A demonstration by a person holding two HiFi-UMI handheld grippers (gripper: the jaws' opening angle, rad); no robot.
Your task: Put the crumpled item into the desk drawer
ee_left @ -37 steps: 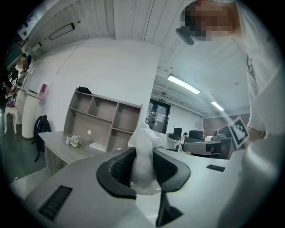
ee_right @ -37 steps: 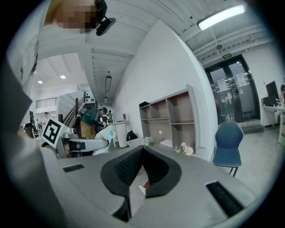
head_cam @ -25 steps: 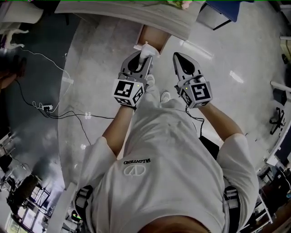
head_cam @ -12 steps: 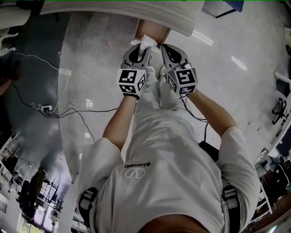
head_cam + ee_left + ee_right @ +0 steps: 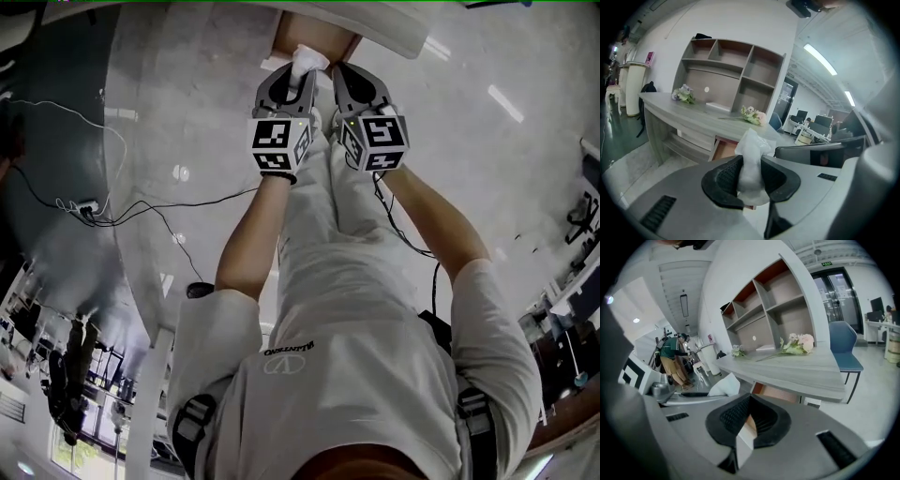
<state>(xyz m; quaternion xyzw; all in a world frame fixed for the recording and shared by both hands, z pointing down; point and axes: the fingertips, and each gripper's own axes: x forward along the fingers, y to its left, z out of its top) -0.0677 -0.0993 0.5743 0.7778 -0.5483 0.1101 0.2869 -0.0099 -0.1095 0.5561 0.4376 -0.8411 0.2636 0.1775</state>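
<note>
Over the head view, both grippers sit higher in the frame and closer together than a second ago. The left gripper [image 5: 298, 79] and right gripper [image 5: 339, 79] are now side by side, just short of the open drawer [image 5: 314, 36] under the desk [image 5: 398, 36]. That suggests the carry is nearly over, with only the reach into the drawer and the release left. The crumpled item [image 5: 307, 62] sticks out past the left fingertips, pointing at the drawer.

Along the left gripper view, the black pads pinch the crumpled item [image 5: 751, 161] around its lower half. Its long axis runs upright between them. The looser, bunched end rises above the jaws and leans slightly toward the drawer [image 5: 723, 151], whose brown inside shows just beyond it.

From the right gripper view, the pads of the right gripper [image 5: 747, 420] are pressed together, or very nearly, with nothing between them. The white item [image 5: 725, 385] shows to the left, clear of these jaws. The drawer [image 5: 778, 392] lies ahead under the desk edge.
</note>
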